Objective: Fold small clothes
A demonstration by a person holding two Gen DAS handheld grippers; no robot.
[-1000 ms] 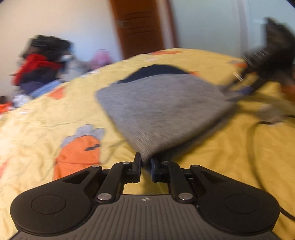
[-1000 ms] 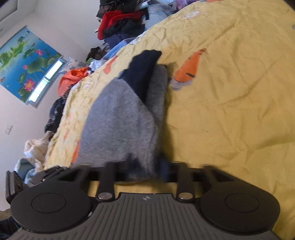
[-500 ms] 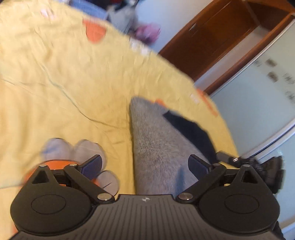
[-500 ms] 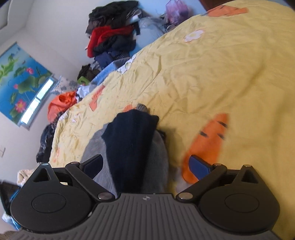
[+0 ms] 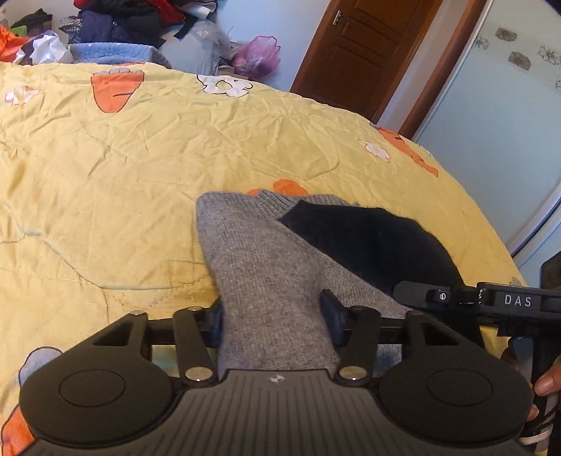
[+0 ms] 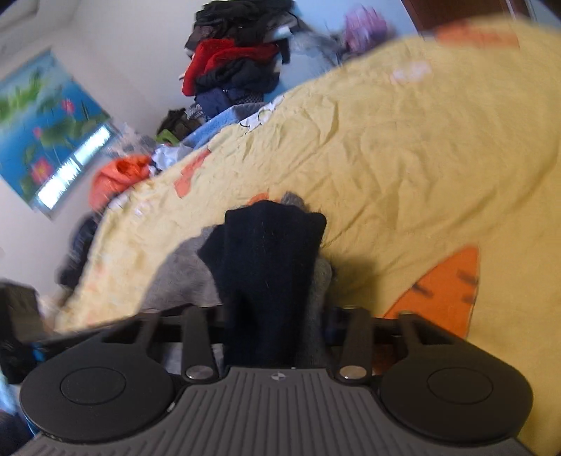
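A small grey knit garment [image 5: 252, 252] with a dark navy part [image 5: 368, 238] lies on the yellow bedspread [image 5: 140, 158]. My left gripper [image 5: 272, 315] is at its near end, jaws closing, and bunched grey knit fills the gap with both pads against it. The right gripper's black finger [image 5: 455, 298] reaches in from the right by the navy part. In the right wrist view the navy part [image 6: 270, 252] lies over the grey knit [image 6: 182, 277] and runs between the closing jaws of my right gripper [image 6: 277, 319], whose pads touch the cloth.
A heap of mixed clothes [image 5: 115, 24] is piled past the bed's far side, also in the right view as a clothes pile [image 6: 238, 59]. A purple bag [image 5: 257, 56] sits beside a brown door [image 5: 364, 52]. A person's fingers [image 5: 547, 386] hold the right tool.
Both grippers let the garment go, opened wide as it settled on the bed, and have since narrowed onto it again. The left view has rolled and shifted sideways.
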